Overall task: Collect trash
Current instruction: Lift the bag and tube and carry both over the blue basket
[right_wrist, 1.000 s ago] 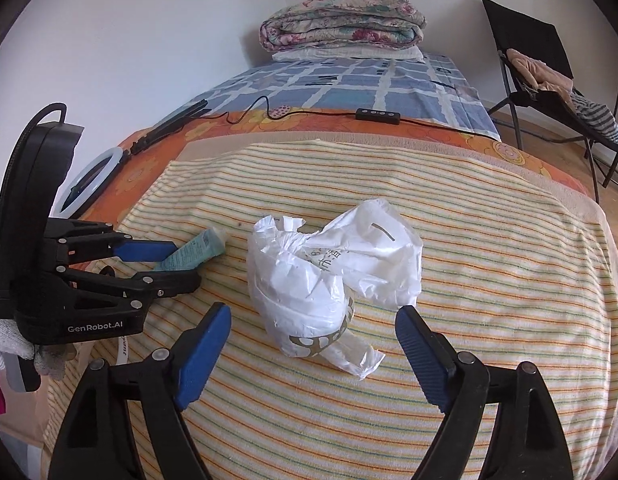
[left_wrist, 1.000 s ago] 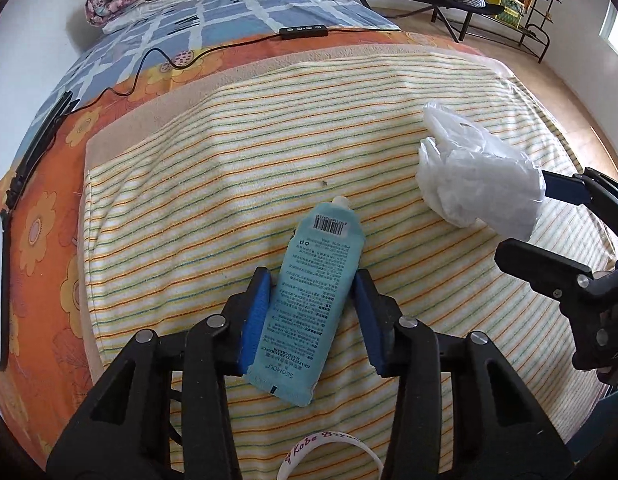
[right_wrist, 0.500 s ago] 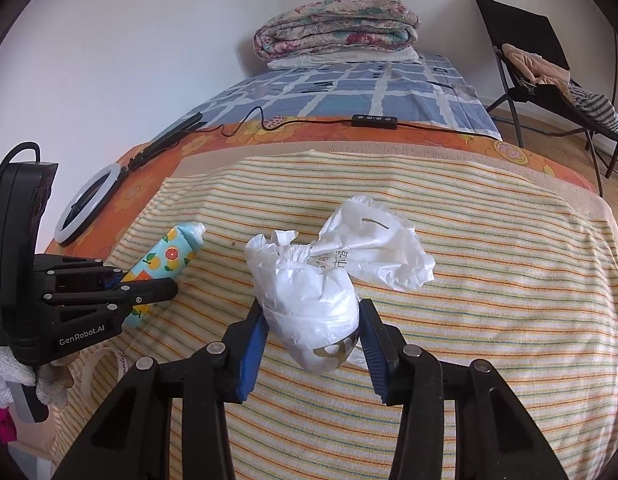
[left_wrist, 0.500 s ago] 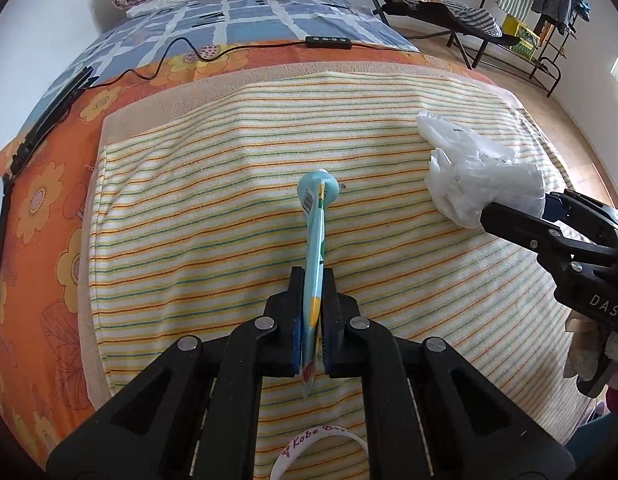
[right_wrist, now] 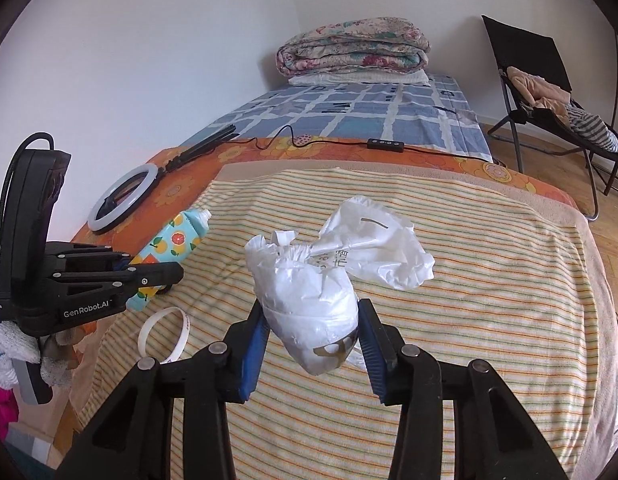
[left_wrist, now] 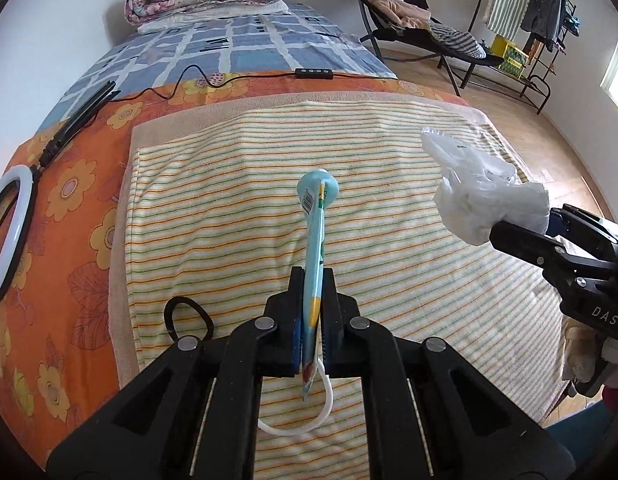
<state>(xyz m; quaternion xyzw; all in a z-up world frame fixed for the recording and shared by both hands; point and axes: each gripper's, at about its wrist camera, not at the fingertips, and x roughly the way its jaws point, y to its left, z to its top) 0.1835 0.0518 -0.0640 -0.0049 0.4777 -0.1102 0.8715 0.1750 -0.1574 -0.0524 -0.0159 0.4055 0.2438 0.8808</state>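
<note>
both pieces of trash are up off the striped towel (left_wrist: 229,216): my left gripper (left_wrist: 312,280) clamps a flattened tube (left_wrist: 314,240), my right gripper (right_wrist: 311,330) squeezes a white bag (right_wrist: 309,292). next, i judge, comes finding a bin.

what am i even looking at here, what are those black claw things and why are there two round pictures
The black claws are two hand-held grippers; a person carries one in each hand. Each has a fisheye camera looking along its fingers, hence two round pictures. The left gripper pinches a light blue tube printed with oranges. The right gripper squeezes a white plastic bag. Below is a striped towel on a bed, with a white wristband and a black hair tie lying on it.
</note>
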